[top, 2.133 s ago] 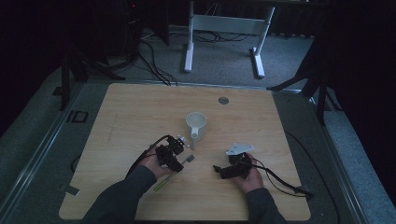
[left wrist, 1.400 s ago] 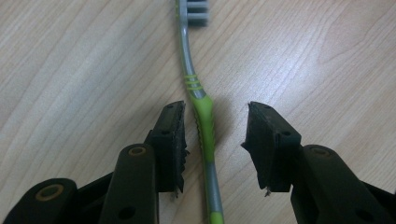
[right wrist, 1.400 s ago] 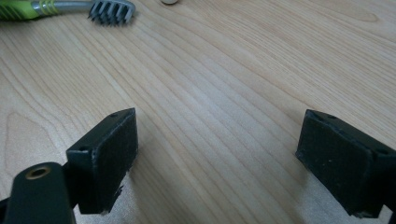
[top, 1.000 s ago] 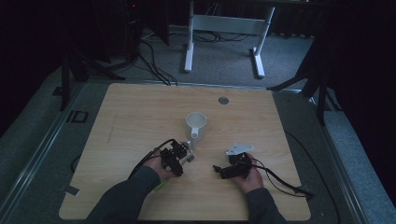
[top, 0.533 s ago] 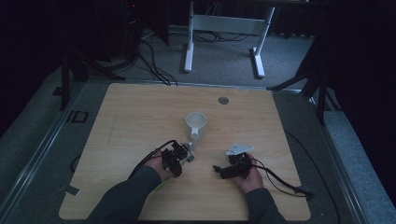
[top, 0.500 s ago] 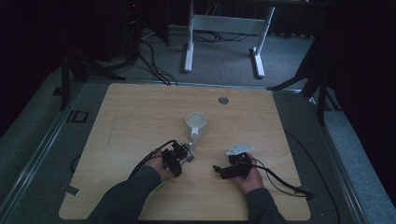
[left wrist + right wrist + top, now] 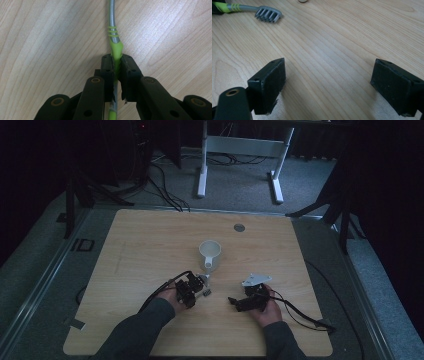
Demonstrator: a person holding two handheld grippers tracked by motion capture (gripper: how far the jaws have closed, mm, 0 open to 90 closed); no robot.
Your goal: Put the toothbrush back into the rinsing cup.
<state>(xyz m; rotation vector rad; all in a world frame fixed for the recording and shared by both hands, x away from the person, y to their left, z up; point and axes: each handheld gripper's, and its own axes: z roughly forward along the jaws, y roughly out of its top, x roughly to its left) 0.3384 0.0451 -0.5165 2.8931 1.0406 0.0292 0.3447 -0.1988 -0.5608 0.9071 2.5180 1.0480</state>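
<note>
A: Jaws of the left gripper (image 7: 116,72) just been closing, now clamped on the green grip of one toothbrush (image 7: 115,51). Lying flat on the table (image 7: 150,245), grey neck running out past the tips.

B: And over at the right gripper (image 7: 328,85)?

A: Jaws wide apart, bare wood between. Resting low over the table, near the front edge.

B: Counted up?

A: Two grippers, one toothbrush, one white mug (image 7: 210,255), one small round disc (image 7: 239,227) toward the far edge. Mug upright, just beyond the left gripper; brush head (image 7: 268,13) pointing toward the right gripper, well short of it.

B: Changed since two seconds back?

A: Left gripper drawn a little nearer the front edge, away from the mug. Right gripper, mug and disc as before.
</note>
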